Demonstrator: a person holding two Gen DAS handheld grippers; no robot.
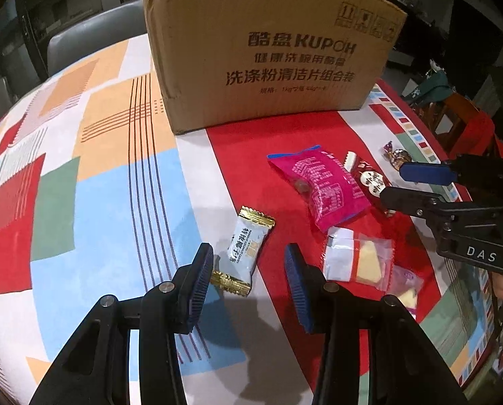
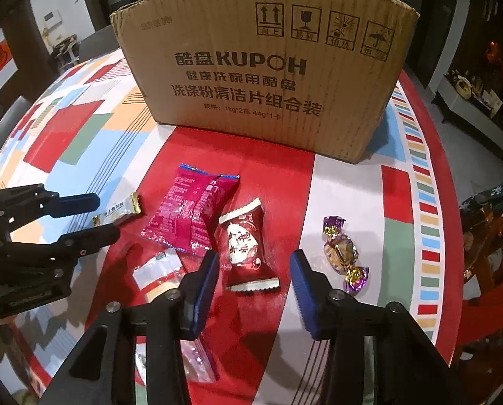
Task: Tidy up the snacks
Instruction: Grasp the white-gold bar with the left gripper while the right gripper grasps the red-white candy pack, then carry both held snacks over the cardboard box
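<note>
A brown cardboard box [image 1: 268, 54] [image 2: 261, 74] stands at the far side of the table. Snacks lie in front of it. A white and gold candy [image 1: 248, 246] [image 2: 123, 214] lies between the open fingers of my left gripper [image 1: 248, 276] [image 2: 108, 214]. A dark red candy [image 2: 248, 246] [image 1: 369, 177] lies between the open fingers of my right gripper [image 2: 254, 280] [image 1: 391, 184]. A magenta packet [image 1: 322, 185] [image 2: 192, 212] lies between the two candies. A clear packet with yellow pieces [image 1: 356, 258] [image 2: 160, 273] and a purple-gold twist candy [image 2: 342, 253] [image 1: 394, 157] lie nearby.
The table wears a patchwork cloth [image 1: 82, 185] [image 2: 359, 189] in red, blue, orange and green. A small clear pink packet [image 1: 406, 281] [image 2: 197, 361] lies near the front edge. A grey chair [image 1: 92, 37] stands behind the table; wooden furniture [image 2: 487, 236] stands at the right.
</note>
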